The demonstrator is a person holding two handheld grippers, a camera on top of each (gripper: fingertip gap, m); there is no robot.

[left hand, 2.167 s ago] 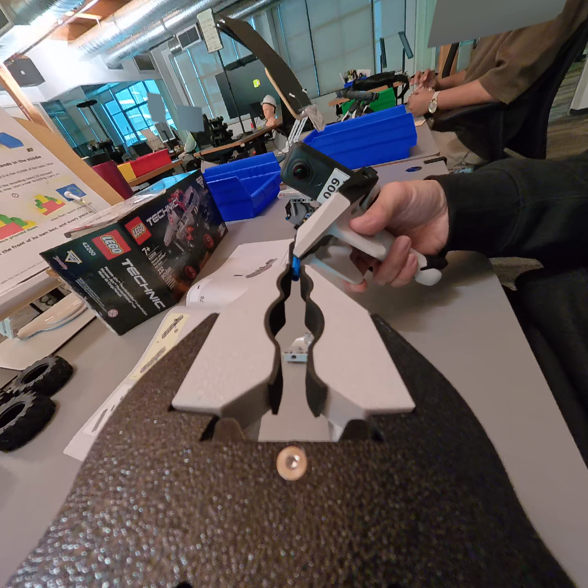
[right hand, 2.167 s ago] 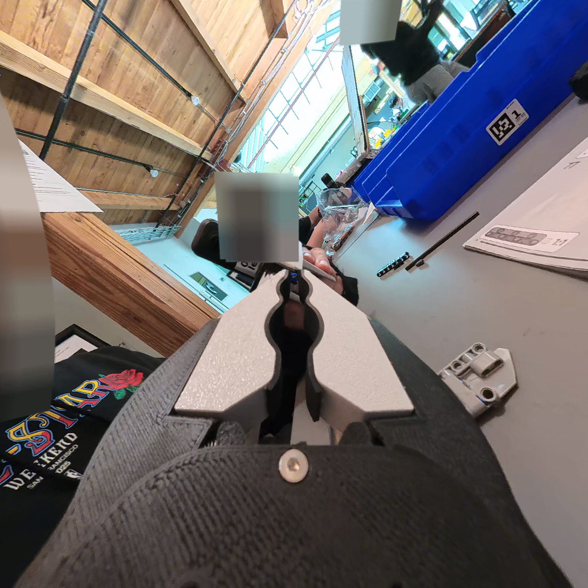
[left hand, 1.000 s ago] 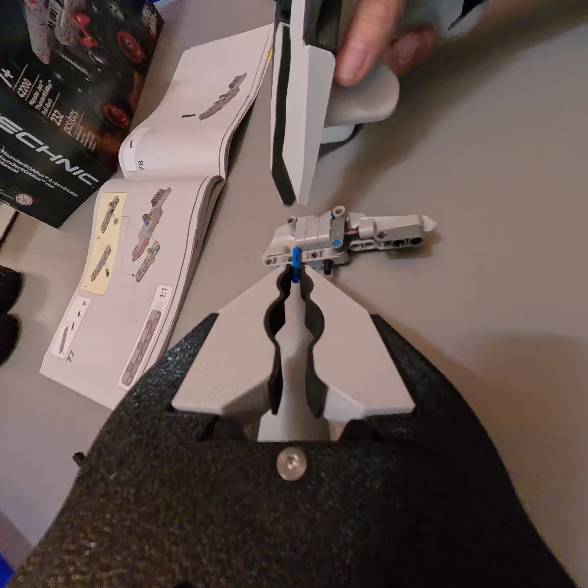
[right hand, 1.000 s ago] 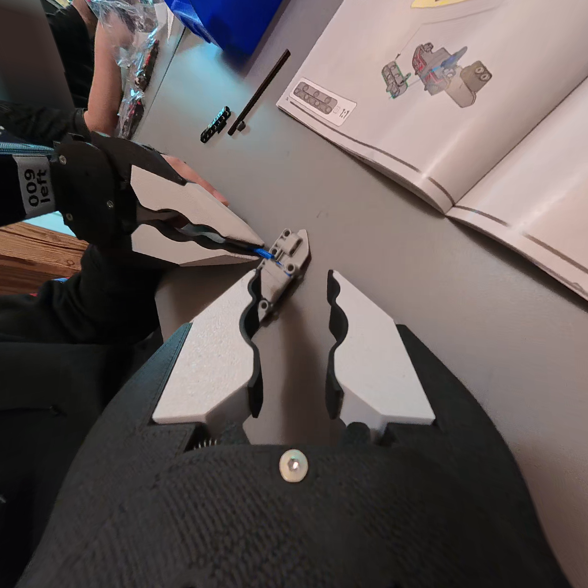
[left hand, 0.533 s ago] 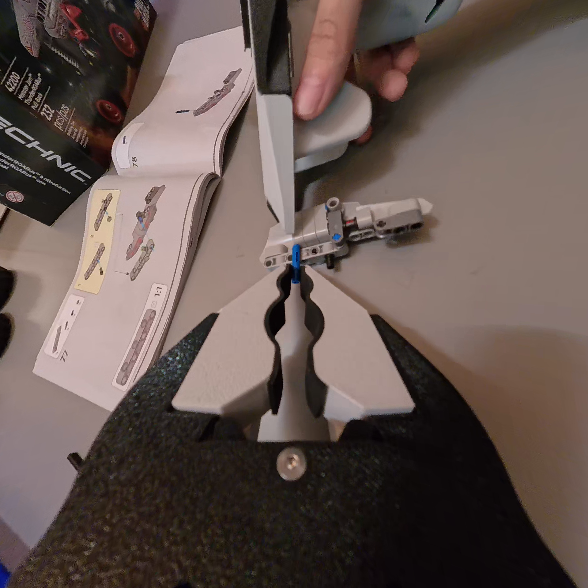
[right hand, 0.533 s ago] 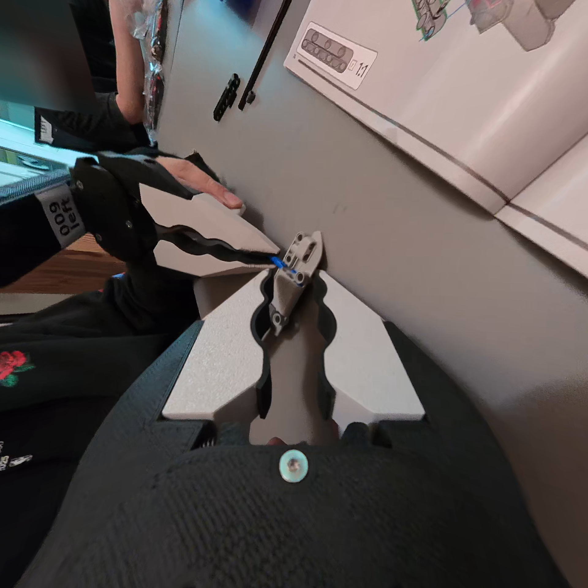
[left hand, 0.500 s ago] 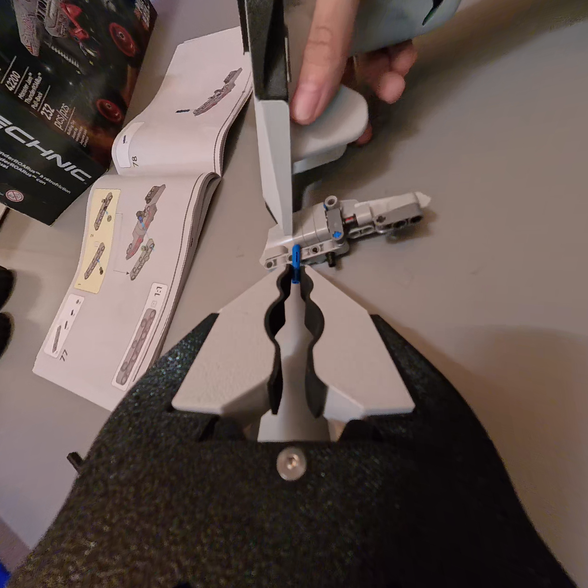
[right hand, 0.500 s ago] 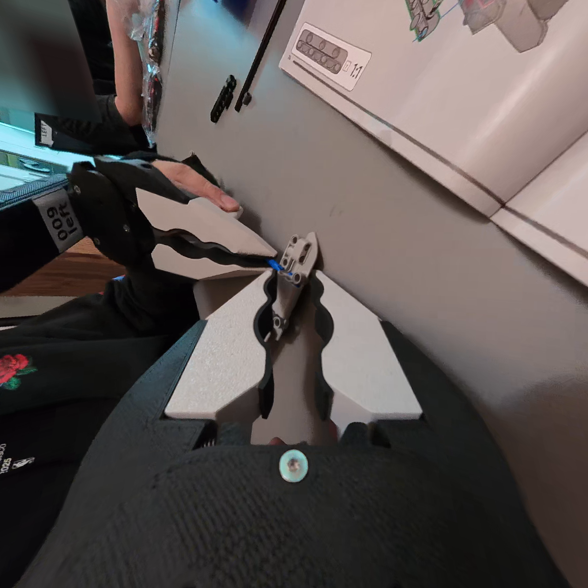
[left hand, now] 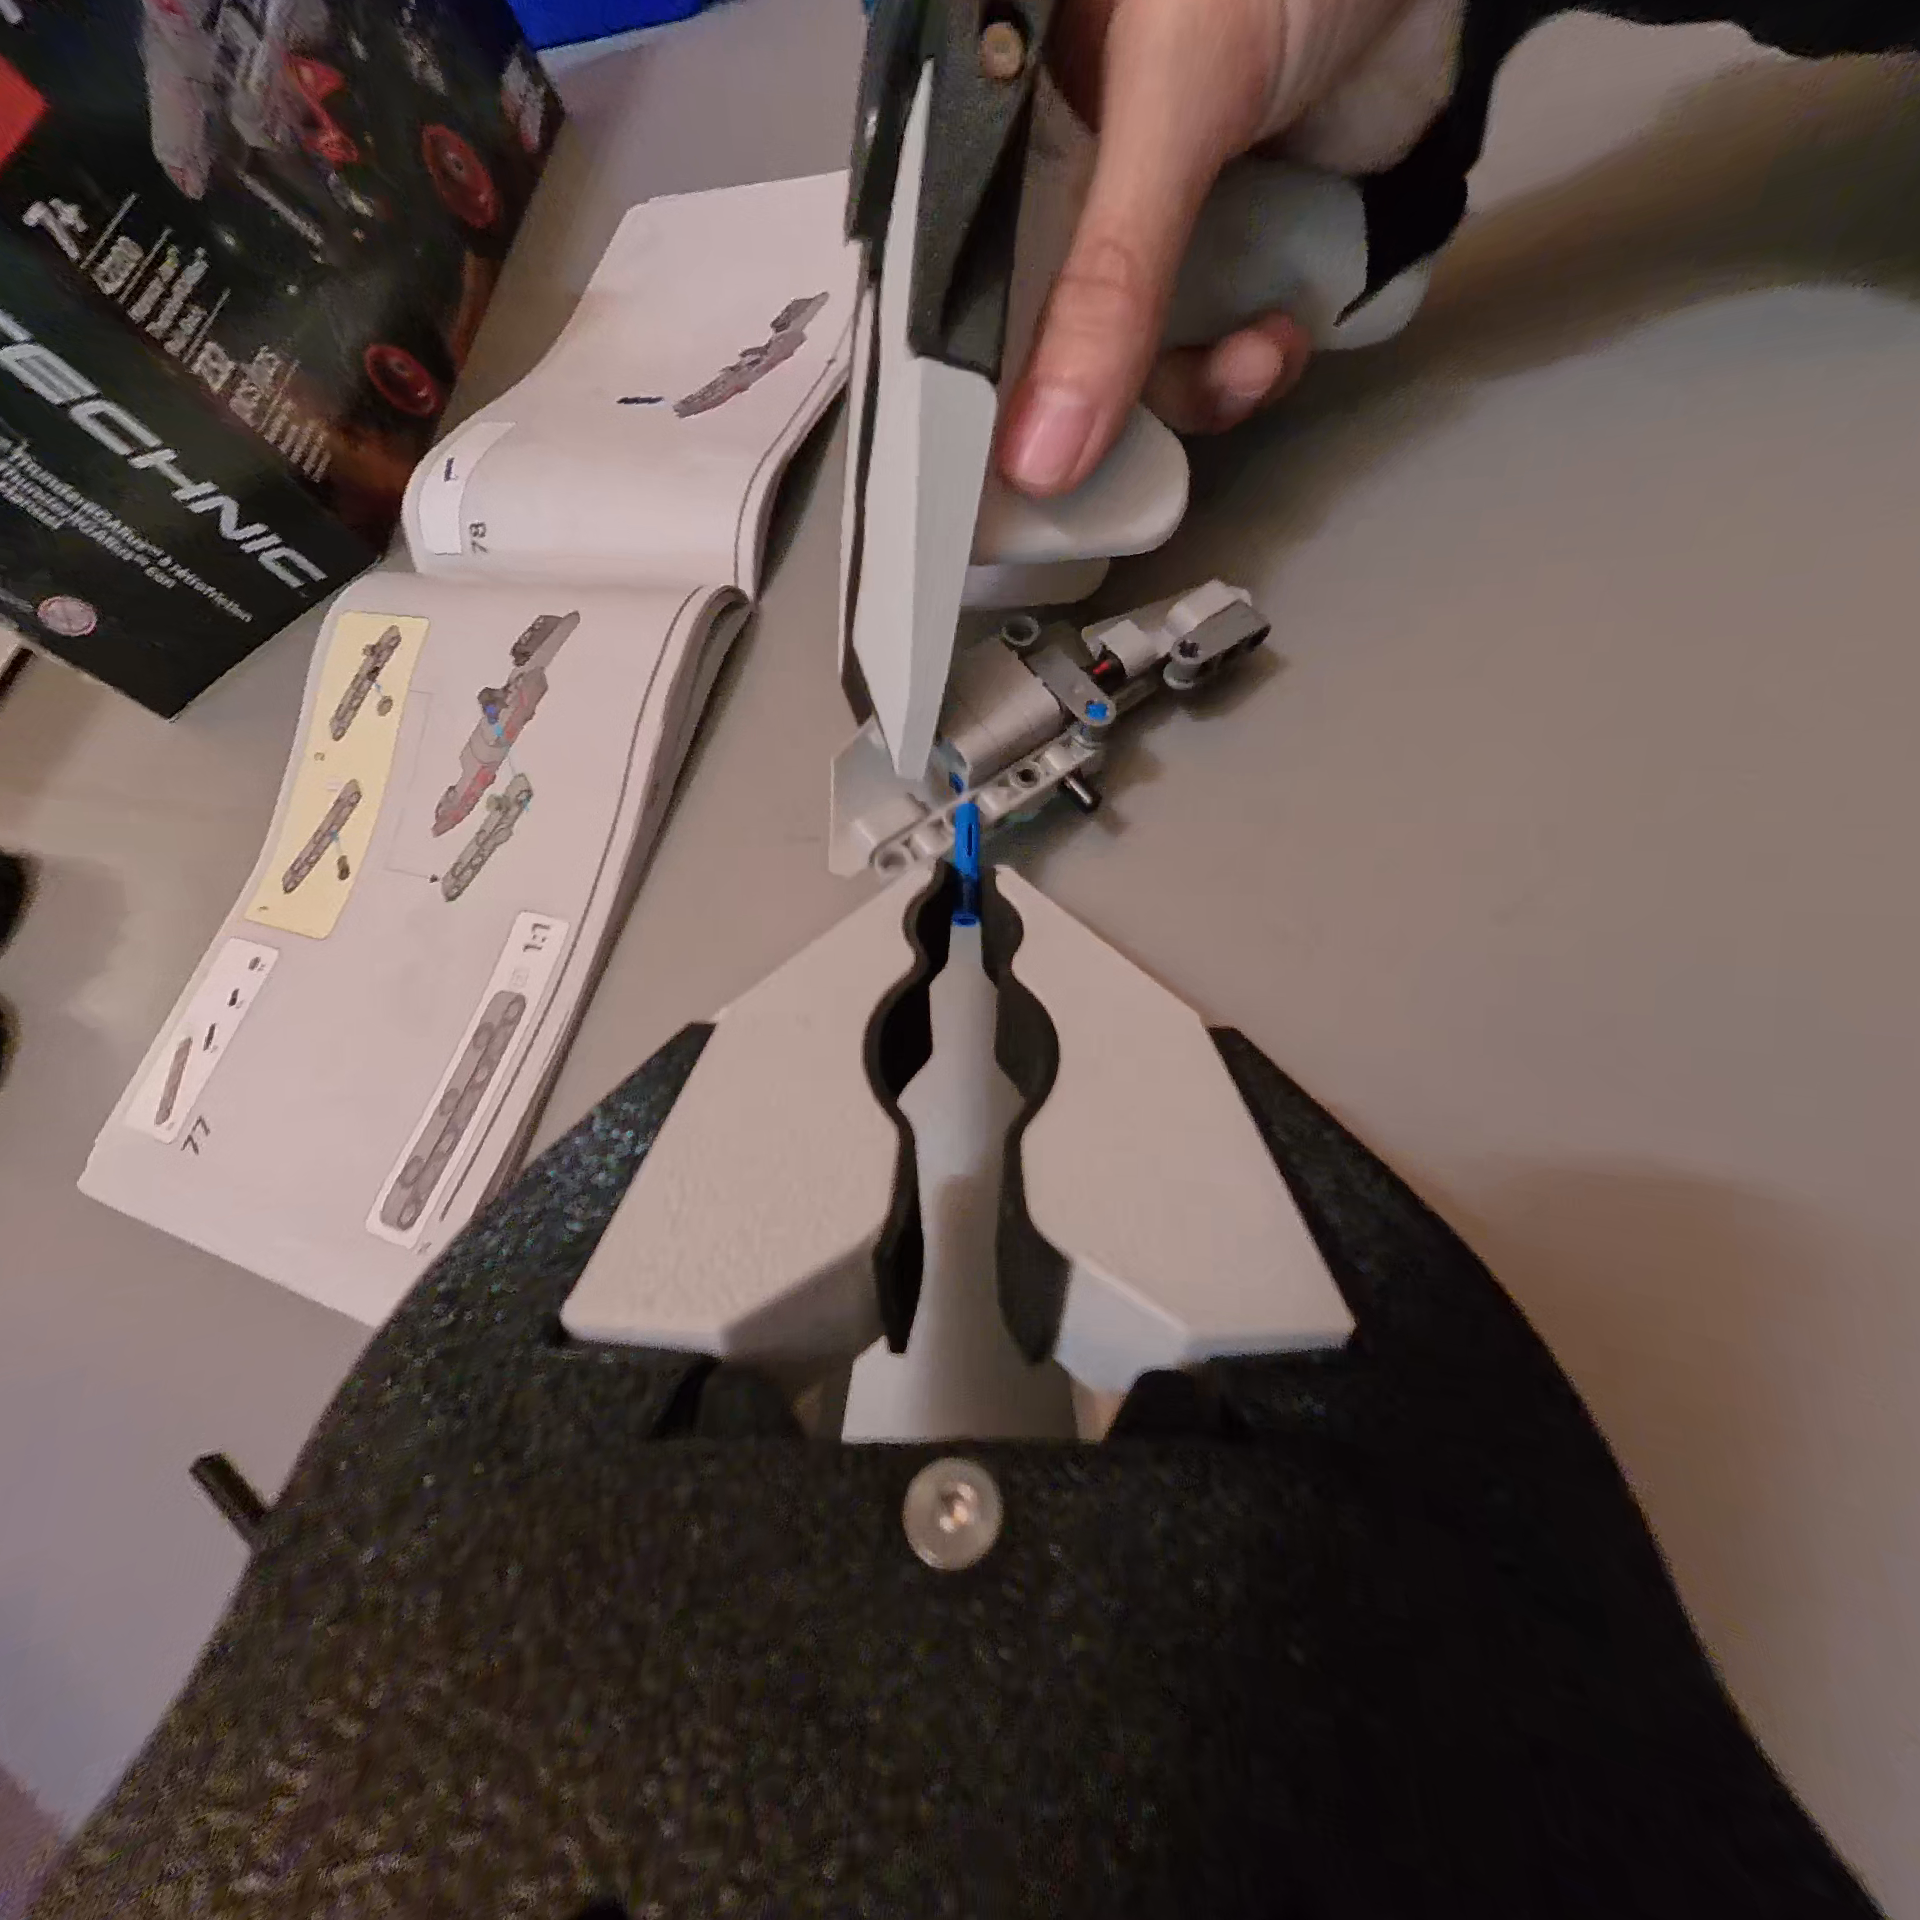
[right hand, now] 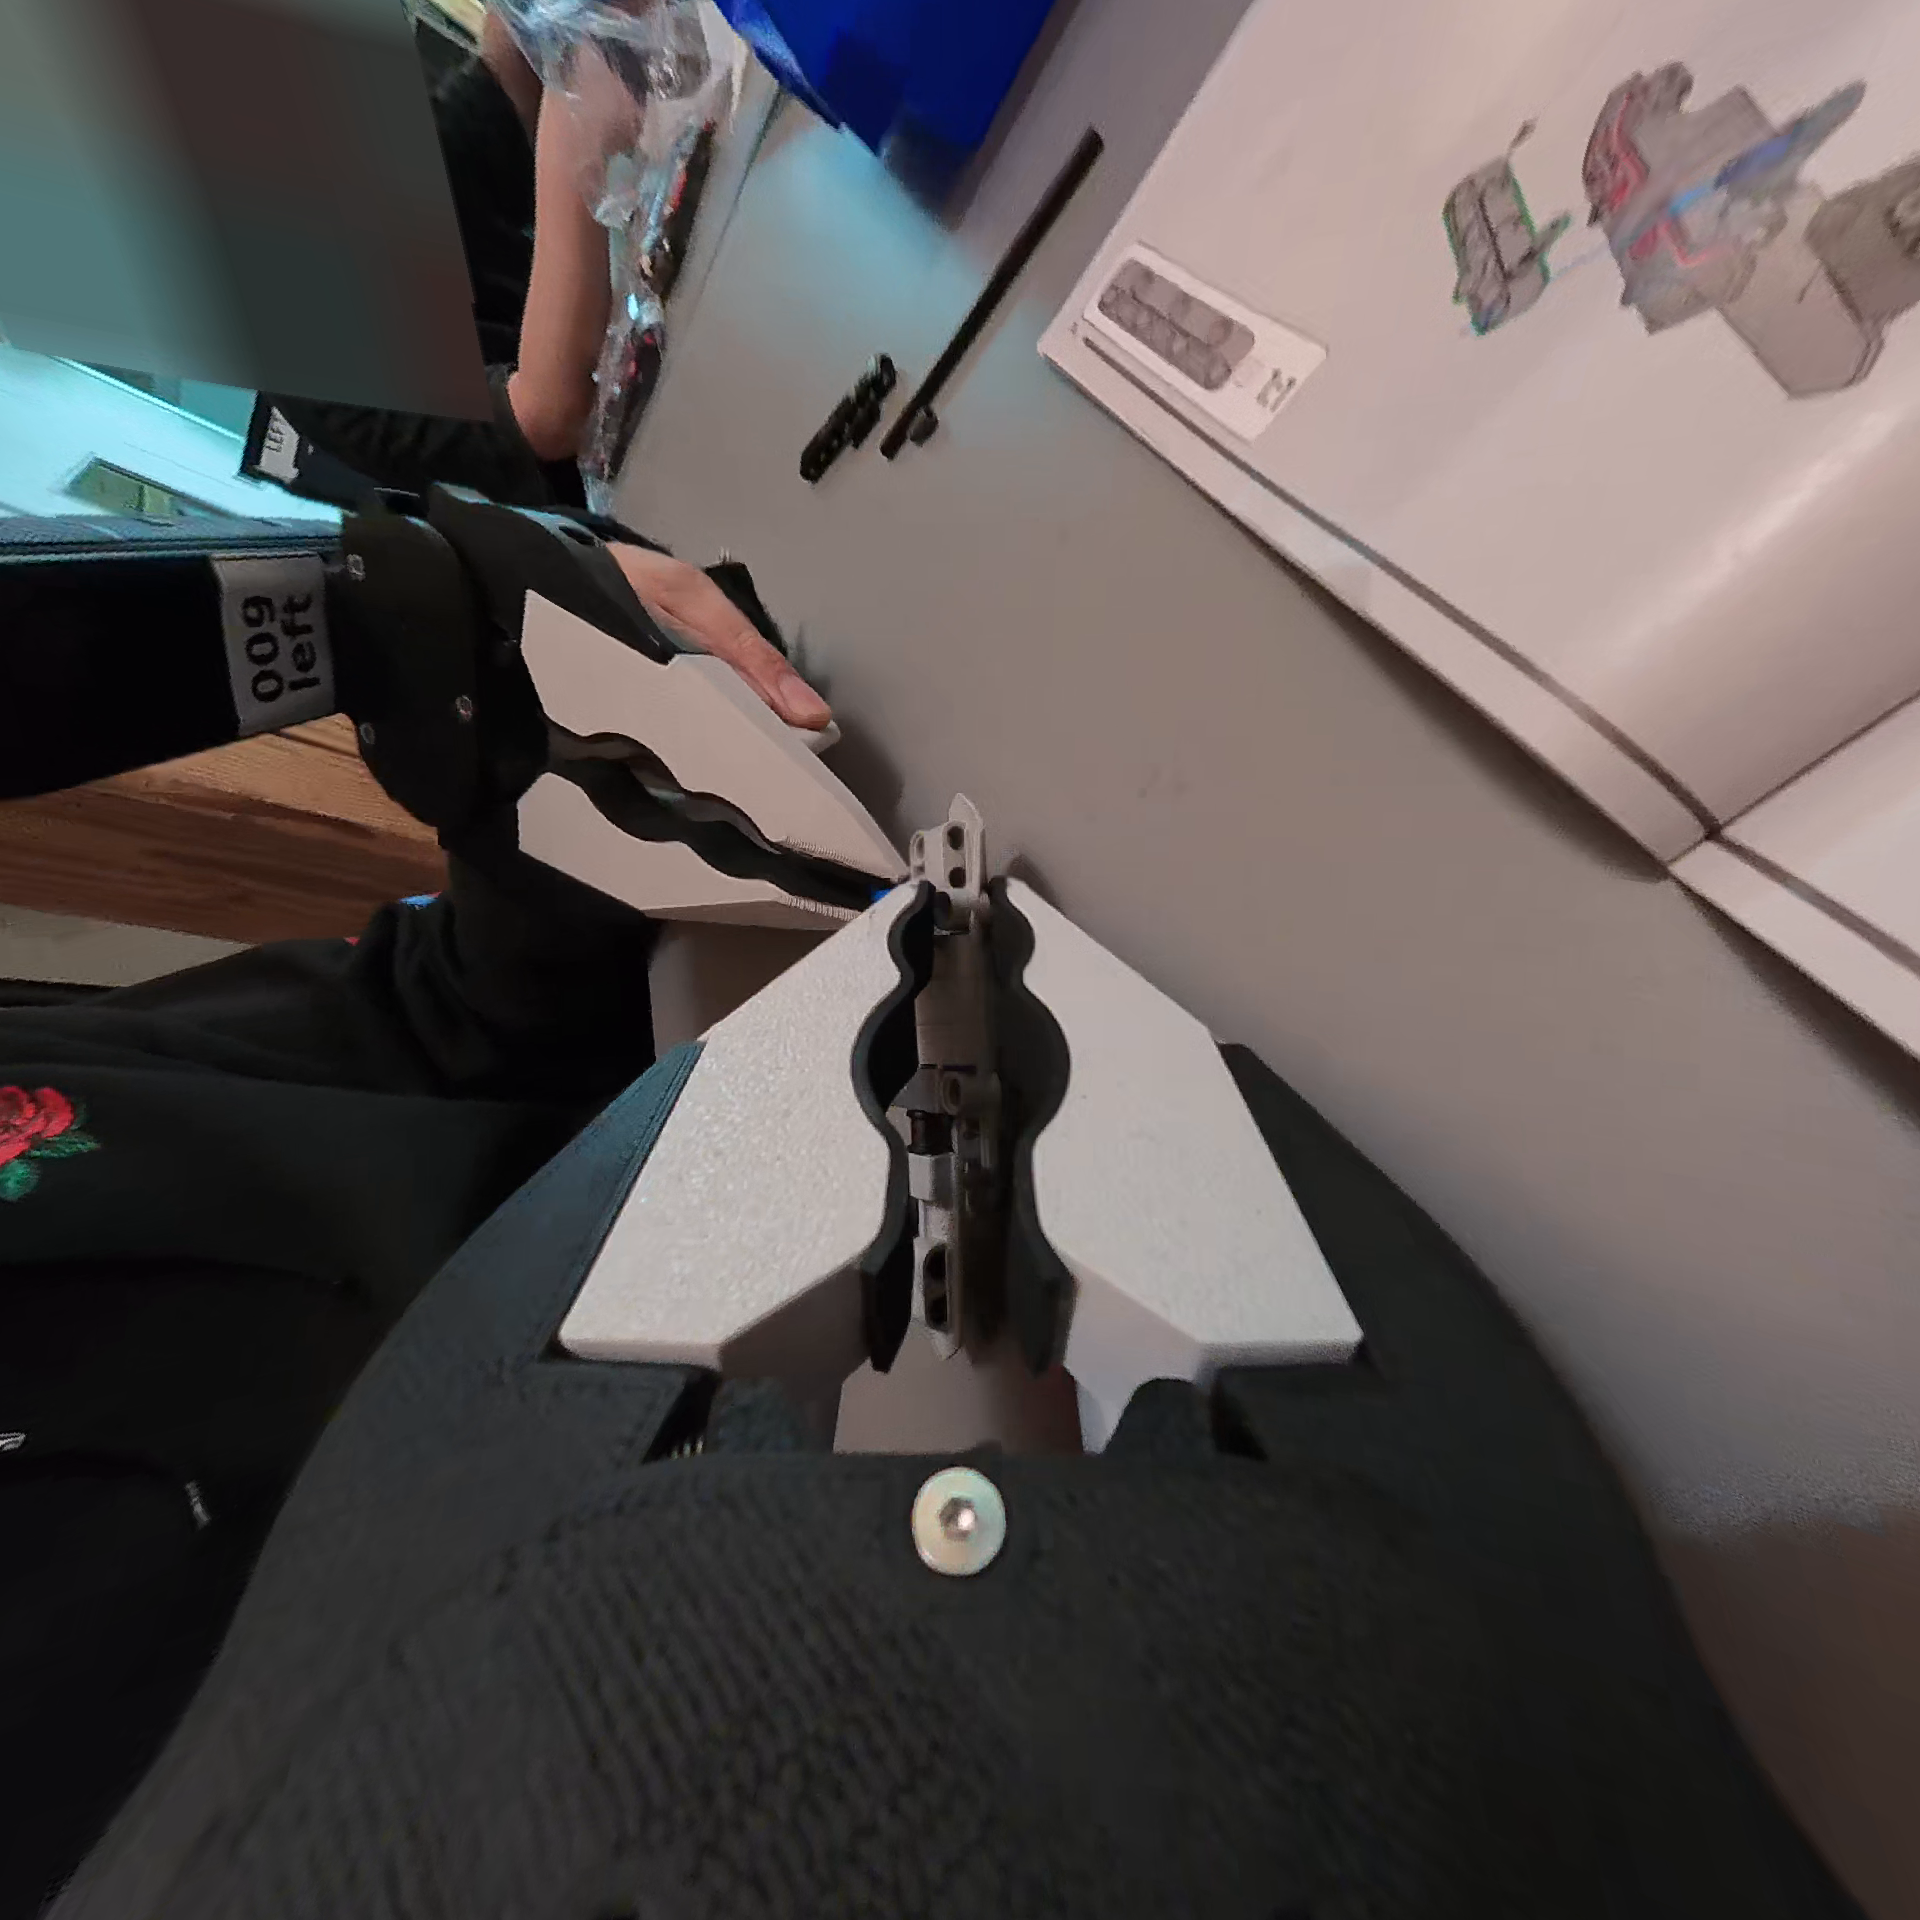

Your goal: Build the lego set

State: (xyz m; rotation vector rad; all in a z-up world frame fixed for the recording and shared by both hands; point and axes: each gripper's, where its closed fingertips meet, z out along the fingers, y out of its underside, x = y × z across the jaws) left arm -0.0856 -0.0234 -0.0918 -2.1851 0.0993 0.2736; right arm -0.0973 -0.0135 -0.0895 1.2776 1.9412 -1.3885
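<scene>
left gripper [left hand: 964,896] clamps blue pin [left hand: 966,844] | right gripper [right hand: 954,902] clamps grey assembly [right hand: 948,1143]

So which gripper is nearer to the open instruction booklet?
Left. The left gripper sits just beside the instruction booklet, holding the blue pin; the right gripper comes down slightly farther away.

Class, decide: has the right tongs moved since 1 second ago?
Yes. The right tongs slid forward along the grey assembly and closed on it; the table stayed fixed.

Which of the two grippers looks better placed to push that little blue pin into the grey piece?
Left. The left gripper grips the blue pin, tip at the grey piece, which the right gripper clamps steady.
</scene>
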